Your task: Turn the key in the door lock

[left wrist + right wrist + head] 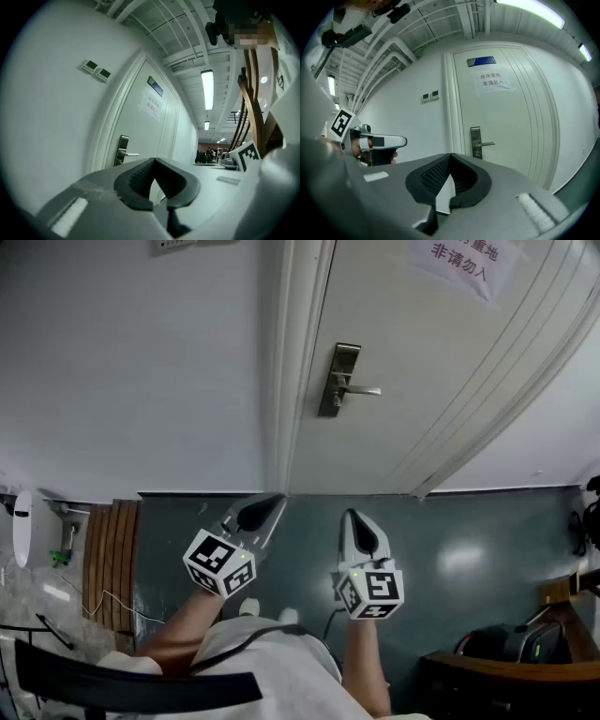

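The pale door [441, 371] stands shut ahead, with a metal lock plate [339, 381] and a lever handle [361, 390] near its left edge. No key shows at this distance. The plate also appears in the left gripper view [122, 150] and the right gripper view [476, 142]. My left gripper [265, 510] and right gripper [361, 531] are held level side by side, well short of the door. Each pair of jaws meets at the tips with nothing between them, as the left gripper [154, 160] and right gripper [450, 154] show.
A paper notice [464, 263] hangs on the door. Wall switches [430, 96] sit left of the frame. A slatted wooden panel [111, 559] stands at left. At right are a dark bag [511, 643] and a wooden cabinet [497, 681]. A dark chair back [131, 685] crosses in front of the person.
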The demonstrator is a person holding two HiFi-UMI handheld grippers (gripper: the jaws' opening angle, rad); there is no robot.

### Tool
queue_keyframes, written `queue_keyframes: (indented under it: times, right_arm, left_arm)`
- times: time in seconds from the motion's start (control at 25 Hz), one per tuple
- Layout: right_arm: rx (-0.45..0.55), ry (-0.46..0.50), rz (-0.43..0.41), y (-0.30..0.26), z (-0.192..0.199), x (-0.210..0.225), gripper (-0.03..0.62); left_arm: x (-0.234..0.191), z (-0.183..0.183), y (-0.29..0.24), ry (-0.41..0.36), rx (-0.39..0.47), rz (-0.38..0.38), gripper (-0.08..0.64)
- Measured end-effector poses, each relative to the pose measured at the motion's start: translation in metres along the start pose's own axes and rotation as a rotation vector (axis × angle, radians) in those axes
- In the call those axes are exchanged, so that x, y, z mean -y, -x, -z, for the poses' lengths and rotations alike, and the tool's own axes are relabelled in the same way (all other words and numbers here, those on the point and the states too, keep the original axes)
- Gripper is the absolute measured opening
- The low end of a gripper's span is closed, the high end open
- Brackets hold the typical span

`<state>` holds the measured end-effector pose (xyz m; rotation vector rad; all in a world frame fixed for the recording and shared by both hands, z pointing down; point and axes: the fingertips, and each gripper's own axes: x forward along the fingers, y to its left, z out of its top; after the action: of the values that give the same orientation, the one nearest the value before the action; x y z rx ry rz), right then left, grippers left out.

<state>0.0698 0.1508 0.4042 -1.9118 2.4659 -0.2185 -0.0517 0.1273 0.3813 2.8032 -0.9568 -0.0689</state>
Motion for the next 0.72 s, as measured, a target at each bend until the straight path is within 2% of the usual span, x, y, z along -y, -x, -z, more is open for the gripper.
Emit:
queue_keyframes:
  times: [0.2,0.72]
  right_arm:
    - [-0.009,0.001,-0.015,-0.001,0.005,0.005,0.008]
    - [-0.010,-0.020,-0.092,-0.002,0.015,0.027,0.009]
  left_arm:
    - [0.005,0.001,-0.008,-0.007,0.003,0.000,0.003]
    - [0.013,0.012,-0.028,-0.015,-0.021,-0.056,0.003]
